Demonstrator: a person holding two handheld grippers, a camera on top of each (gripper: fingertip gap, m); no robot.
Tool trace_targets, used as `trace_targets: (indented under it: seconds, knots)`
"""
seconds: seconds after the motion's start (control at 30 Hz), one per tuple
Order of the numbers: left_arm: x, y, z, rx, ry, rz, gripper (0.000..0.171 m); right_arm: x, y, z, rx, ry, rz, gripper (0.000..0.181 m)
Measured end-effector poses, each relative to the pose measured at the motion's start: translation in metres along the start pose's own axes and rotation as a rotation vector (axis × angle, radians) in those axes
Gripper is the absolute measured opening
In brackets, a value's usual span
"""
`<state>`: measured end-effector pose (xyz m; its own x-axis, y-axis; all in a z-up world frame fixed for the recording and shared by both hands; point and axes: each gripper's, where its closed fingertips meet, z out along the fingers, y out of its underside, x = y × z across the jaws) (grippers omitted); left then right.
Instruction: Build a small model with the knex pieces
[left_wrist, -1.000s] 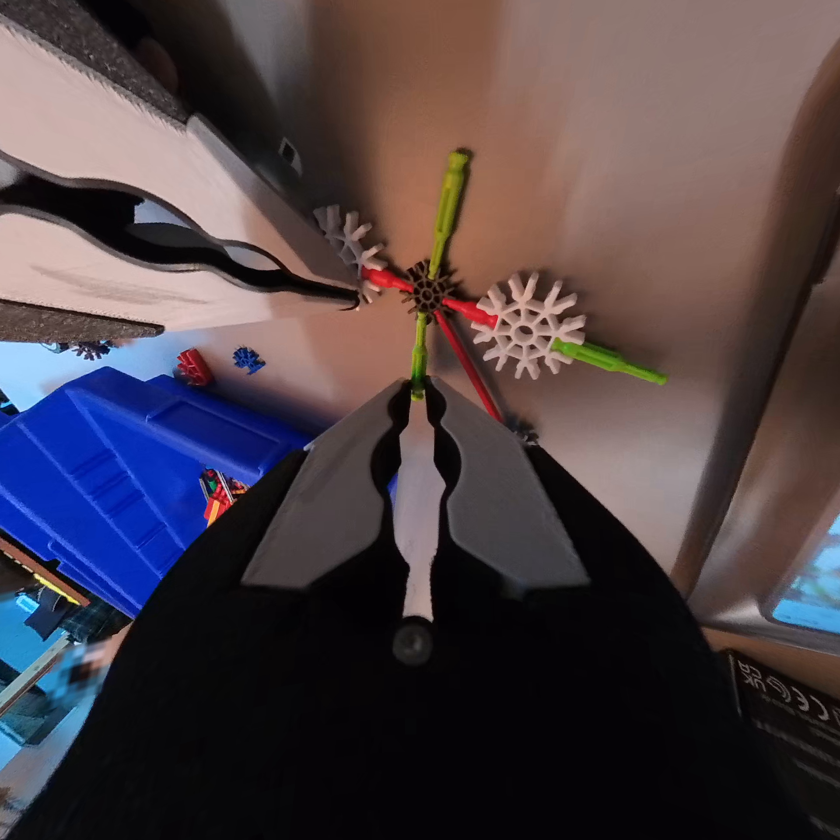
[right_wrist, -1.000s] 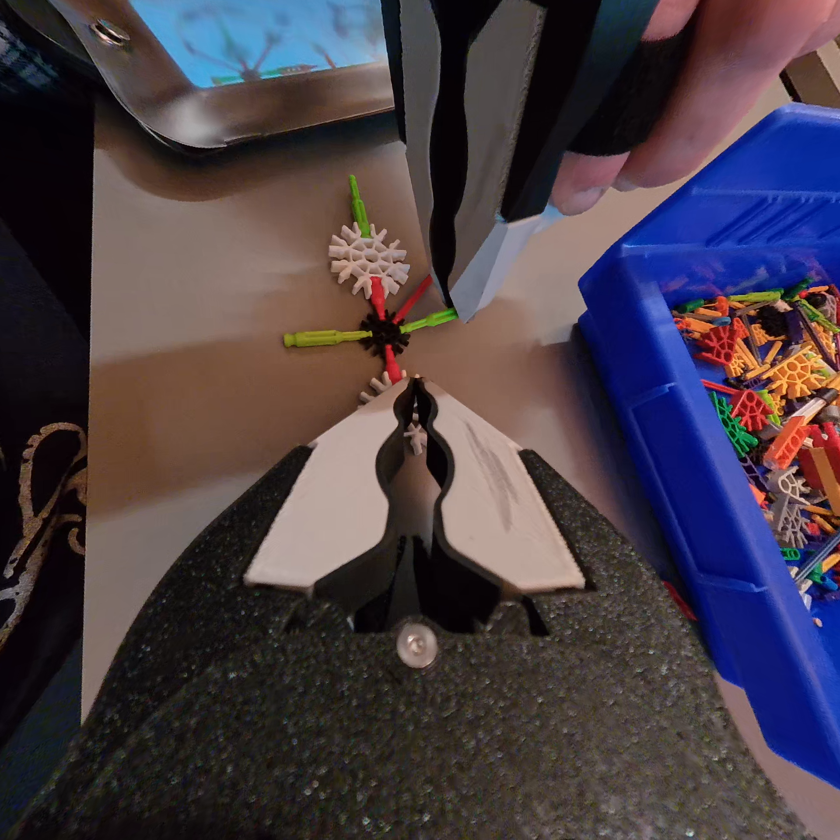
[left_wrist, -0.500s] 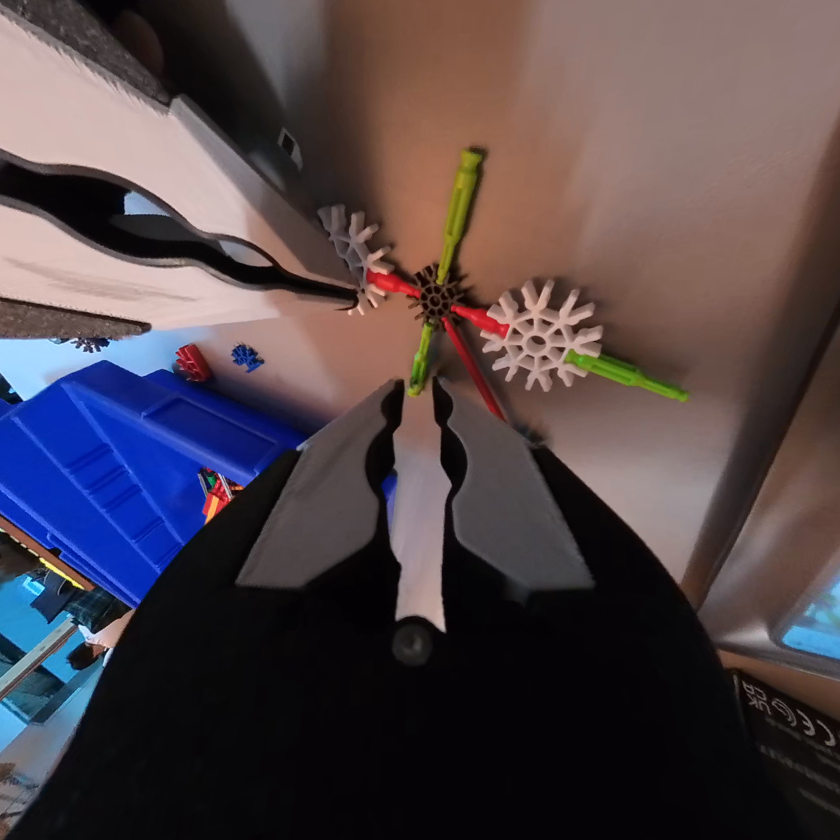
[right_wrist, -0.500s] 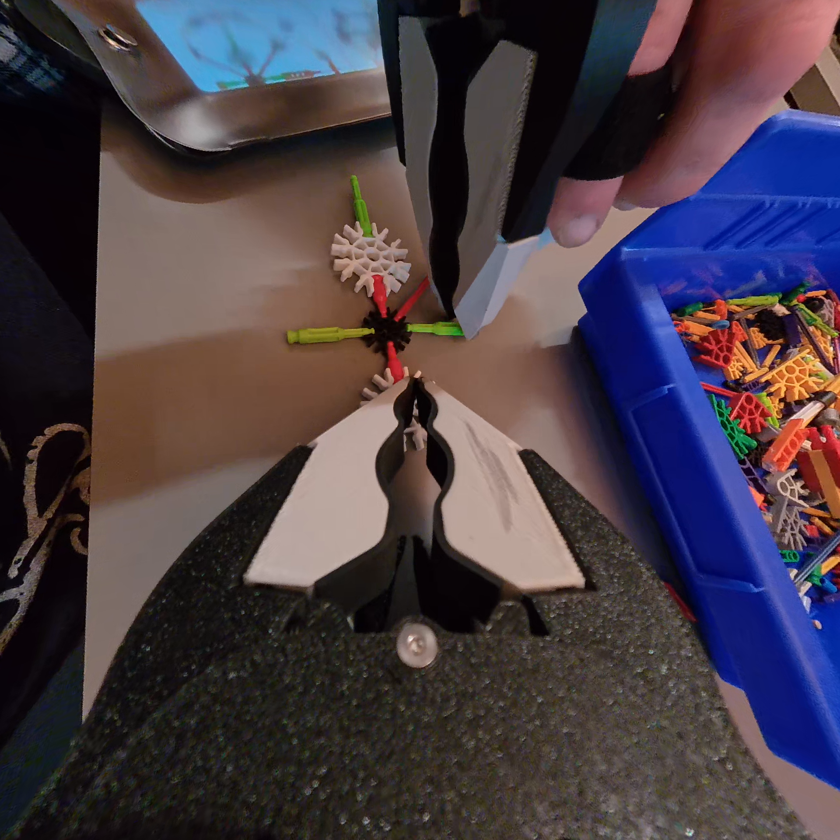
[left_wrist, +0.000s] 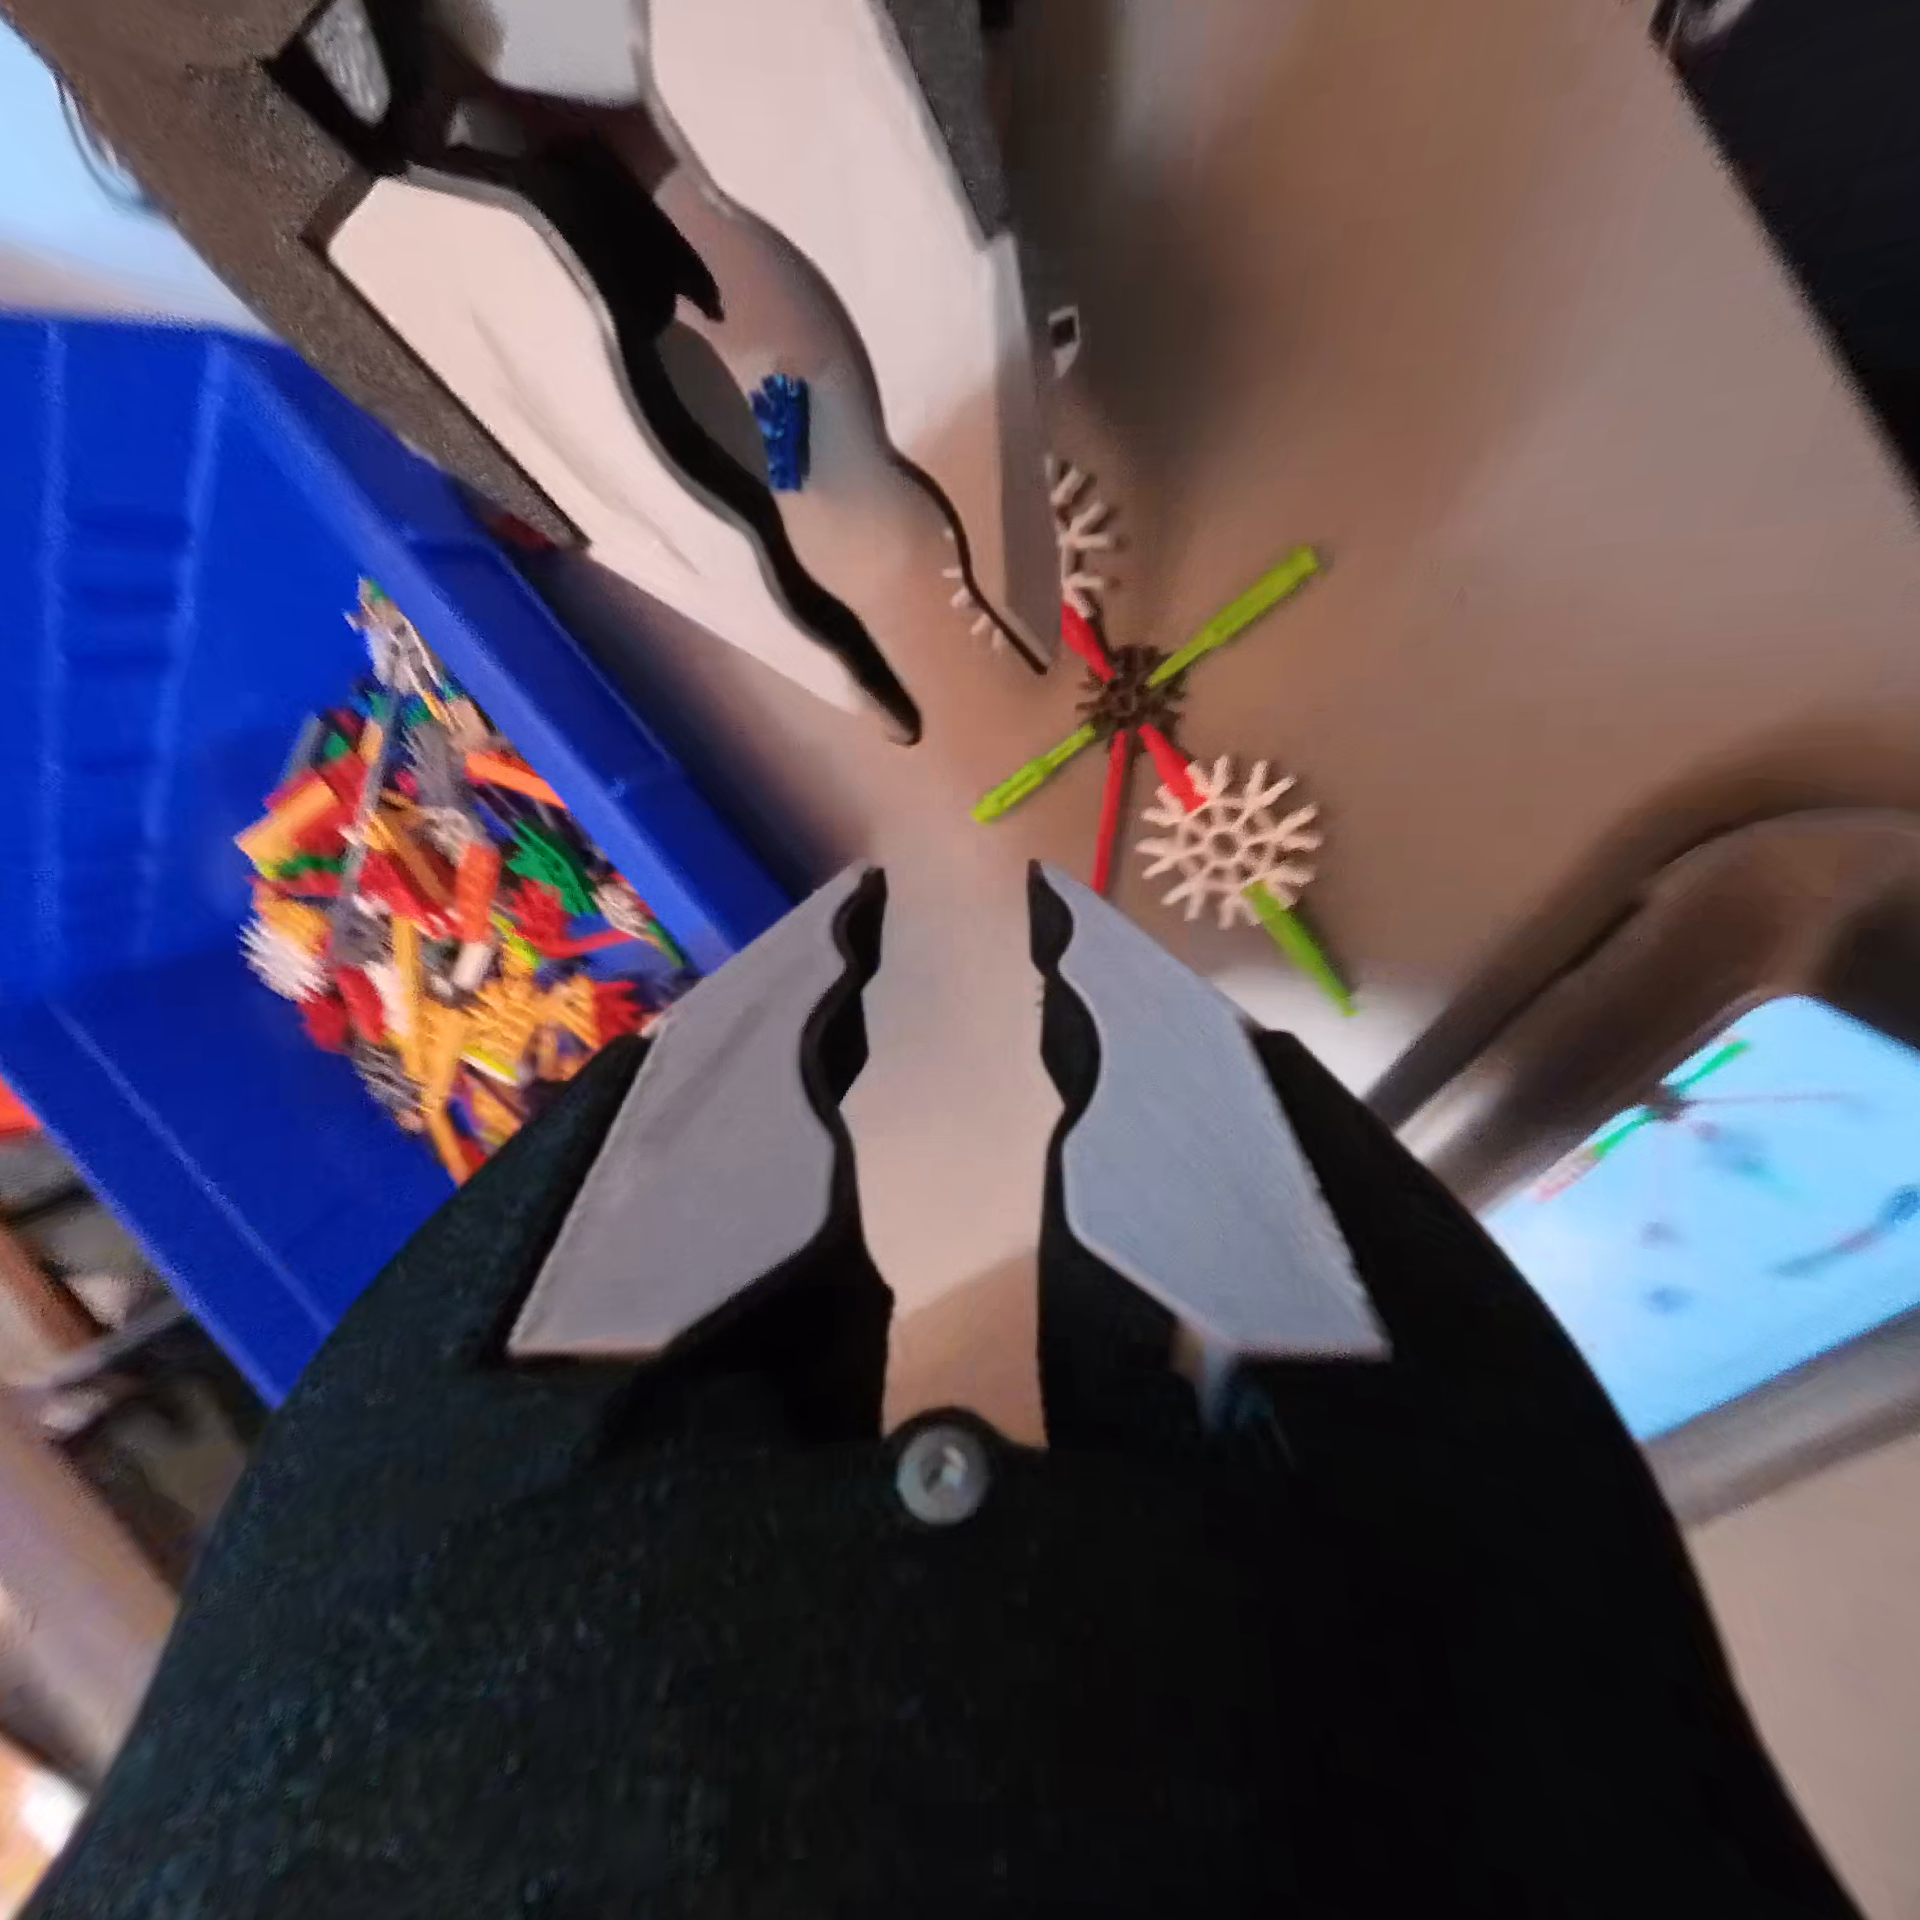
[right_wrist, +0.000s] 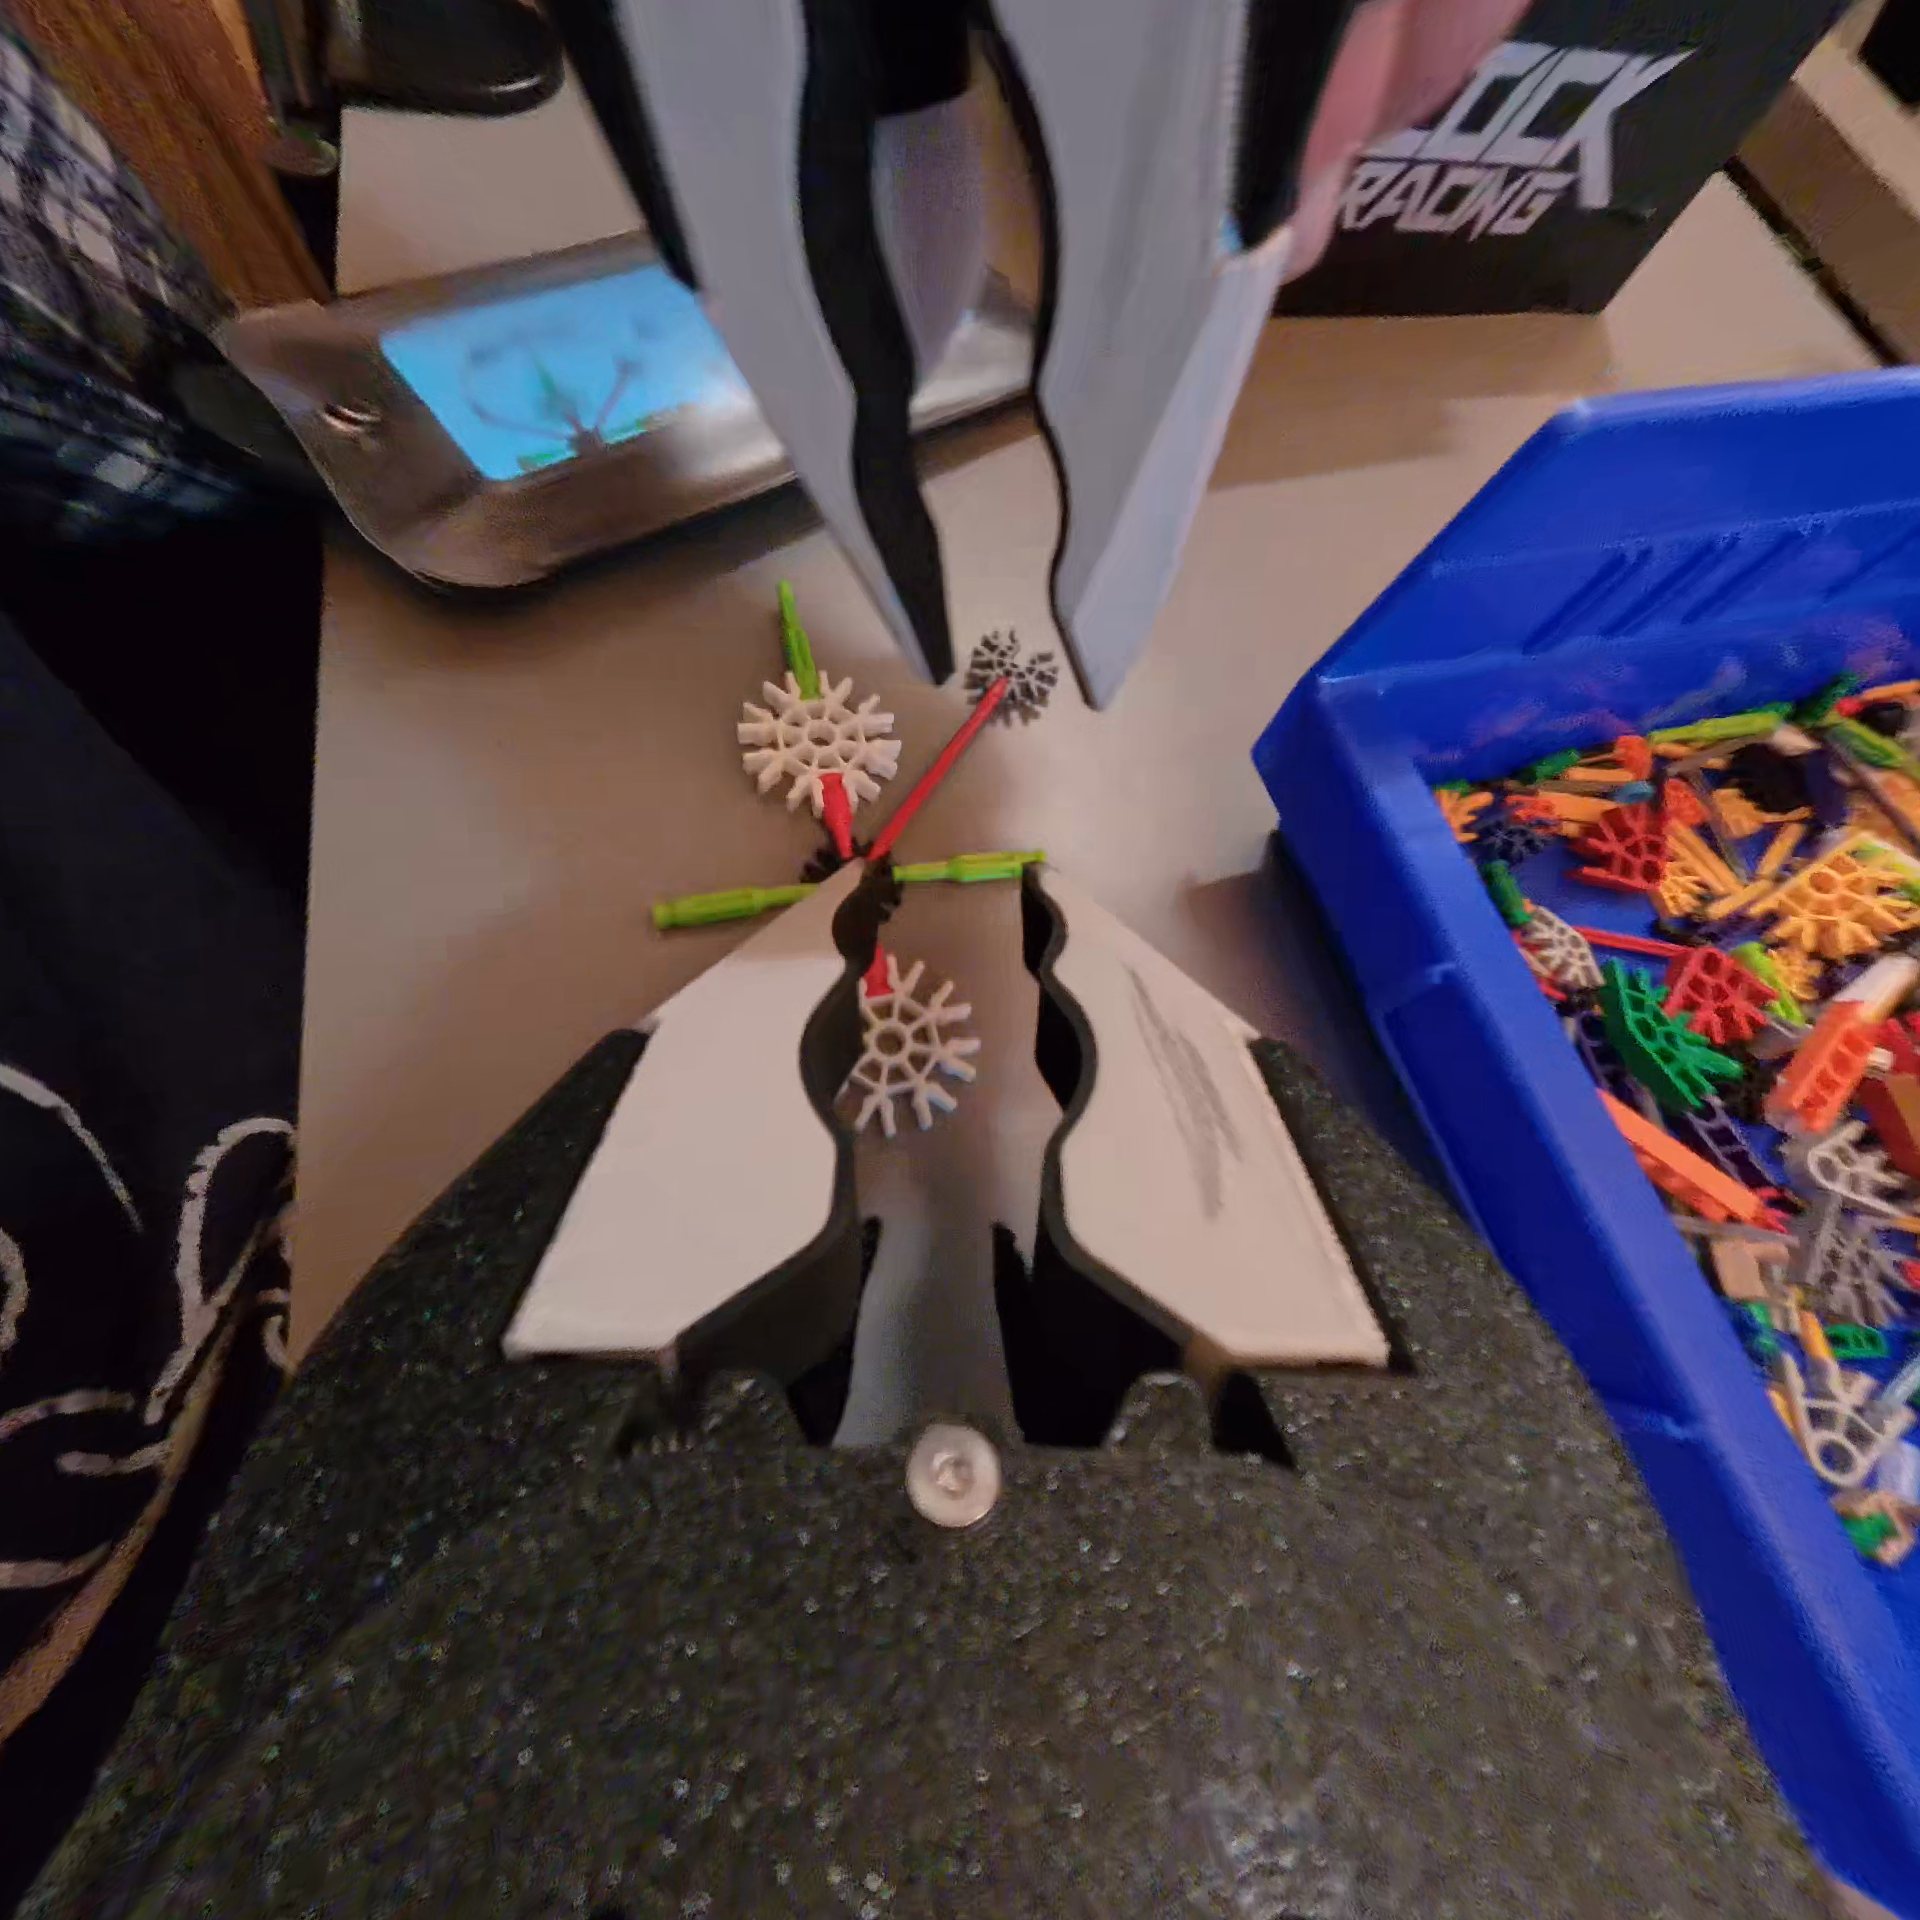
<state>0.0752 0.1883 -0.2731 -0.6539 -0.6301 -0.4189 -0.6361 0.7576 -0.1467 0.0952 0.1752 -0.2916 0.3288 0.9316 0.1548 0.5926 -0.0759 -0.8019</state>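
Note:
A small rod-and-connector toy lies flat on the tan table: a dark hub (left_wrist: 1127, 696) with green and red rods, a white snowflake connector (left_wrist: 1226, 842) (right_wrist: 818, 740), and a long red rod ending in a dark connector (right_wrist: 1011, 675). My left gripper (left_wrist: 956, 883) is open and empty, just short of a green rod (left_wrist: 1039, 779). My right gripper (right_wrist: 940, 883) is open. A second white connector (right_wrist: 914, 1039) lies between its fingers, untouched, and its left finger partly hides the hub. Each gripper shows in the other's view, facing it across the toy.
A blue bin (right_wrist: 1558, 623) (left_wrist: 156, 623) full of loose coloured pieces stands beside the toy. A tablet (right_wrist: 561, 405) (left_wrist: 1662, 1195) with a lit screen lies behind it. A black printed box (right_wrist: 1507, 156) stands at the back. A small blue connector (left_wrist: 779, 431) lies loose on the table. My left and right fingertips are right by each other.
Both grippers have opened: the left let go of the green rod and drew back, the right let go of the white connector. The toy now lies free on the table.

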Motion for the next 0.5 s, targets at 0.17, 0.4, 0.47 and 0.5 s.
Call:
trace_targets:
  seconds: [0.17, 0.4, 0.47, 0.5]
  knots:
    - [0.022, -0.012, 0.005, 0.04, -0.074, -0.296, 0.025, 0.005, 0.009, 0.016, -0.107, -0.028, 0.038, 0.035]
    - [0.053, -0.013, 0.02, 0.018, -0.105, -0.476, 0.019, 0.003, 0.006, 0.025, -0.146, -0.096, 0.045, 0.048]
    - [0.061, -0.009, 0.025, 0.0, -0.1, -0.491, 0.02, 0.005, 0.009, 0.028, -0.172, -0.101, 0.042, 0.048]
    - [0.062, -0.007, 0.027, -0.007, -0.112, -0.492, 0.016, 0.005, 0.011, 0.03, -0.185, -0.109, 0.039, 0.048]
